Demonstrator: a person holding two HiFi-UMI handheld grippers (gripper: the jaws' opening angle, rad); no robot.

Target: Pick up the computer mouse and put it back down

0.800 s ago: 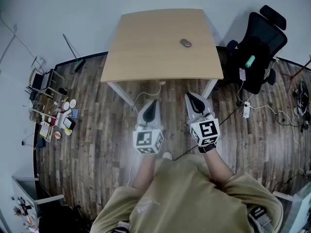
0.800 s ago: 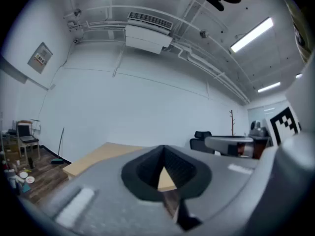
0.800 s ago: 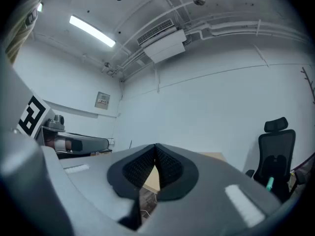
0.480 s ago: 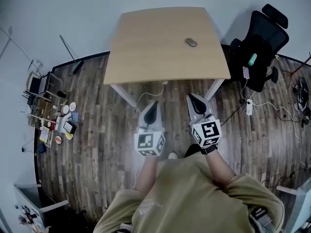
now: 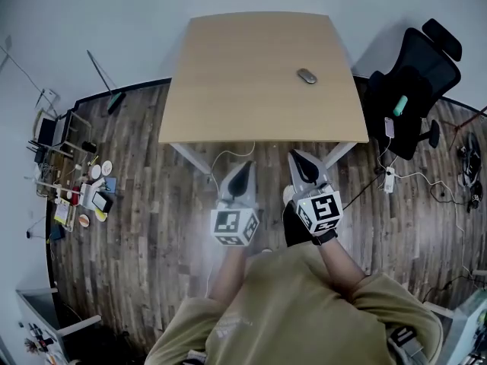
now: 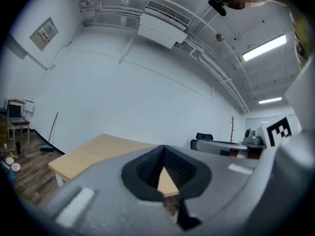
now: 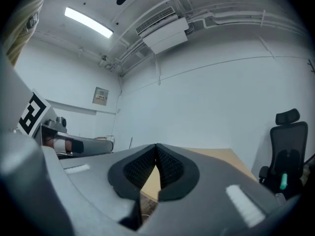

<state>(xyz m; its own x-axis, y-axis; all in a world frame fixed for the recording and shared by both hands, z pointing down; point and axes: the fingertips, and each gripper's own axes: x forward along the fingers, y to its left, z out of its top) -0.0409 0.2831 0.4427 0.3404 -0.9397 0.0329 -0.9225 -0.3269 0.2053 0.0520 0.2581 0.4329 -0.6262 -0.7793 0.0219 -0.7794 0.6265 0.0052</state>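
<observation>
the computer mouse (image 5: 307, 76) lies flat on the light wooden table (image 5: 228, 67), on its right half and a little toward the far side, with bare tabletop all round it. nothing of mine is touching it. my right gripper (image 5: 298, 160) is the nearer of the two, held level over the wooden floor (image 5: 144, 196) just short of the table's near edge and well apart from the mouse. its jaws are closed tip to tip with nothing between them. in the right gripper view only a narrow wedge of tabletop and floor shows through the gap behind the meeting tips. my left gripper (image 5: 241, 167) sits just beside it, also level and short of the table edge, its jaws likewise pressed together at the tips and holding nothing. a white cable (image 5: 228, 149) trails on the floor by the table legs ahead of the grippers. to the right of the table stands a black office chair (image 5: 415, 67) with a small green thing (image 5: 400, 105) on it. along the left wall there is a clutter of small items (image 5: 80, 192) that i can't make out.
</observation>
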